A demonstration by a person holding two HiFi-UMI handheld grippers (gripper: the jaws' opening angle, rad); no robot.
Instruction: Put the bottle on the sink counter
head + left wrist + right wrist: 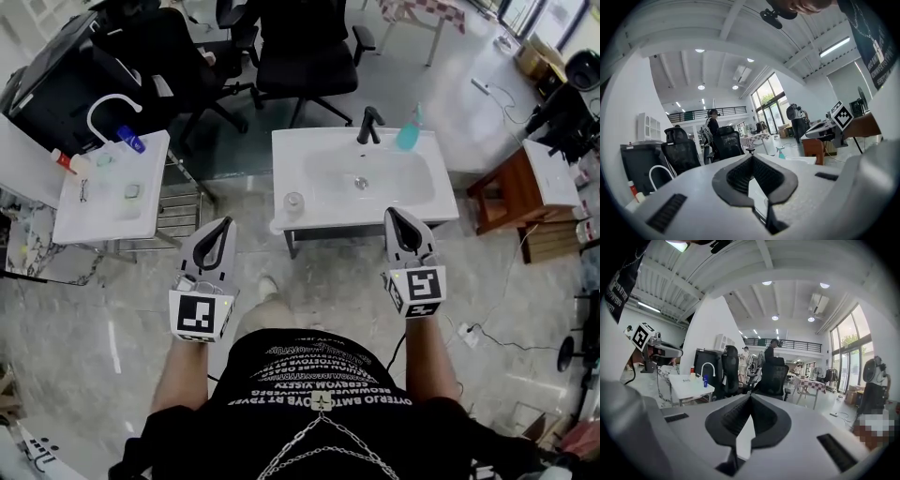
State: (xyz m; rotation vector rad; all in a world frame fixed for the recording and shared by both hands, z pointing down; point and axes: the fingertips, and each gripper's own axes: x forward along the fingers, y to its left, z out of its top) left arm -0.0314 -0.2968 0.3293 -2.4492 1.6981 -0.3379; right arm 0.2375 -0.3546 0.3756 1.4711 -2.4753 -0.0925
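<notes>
A teal spray bottle (409, 131) stands at the back right of the white sink counter (291, 155), beside the black faucet (370, 124); it also shows small in the left gripper view (781, 152). A small blue bottle (131, 141) and a red-capped one (64, 161) sit on a second white basin table (84, 220) at the left. My left gripper (222, 223) hangs in front of the counter's left corner, jaws together, nothing in them. My right gripper (397, 216) hovers at the counter's front right edge, also shut and empty. Both are held apart from every bottle.
A clear glass (294, 202) stands on the counter's front left. Black office chairs (305, 47) stand behind the sink. A wooden side table (520, 192) is at the right, and cables (478, 333) lie on the marble floor. The person's legs are below the grippers.
</notes>
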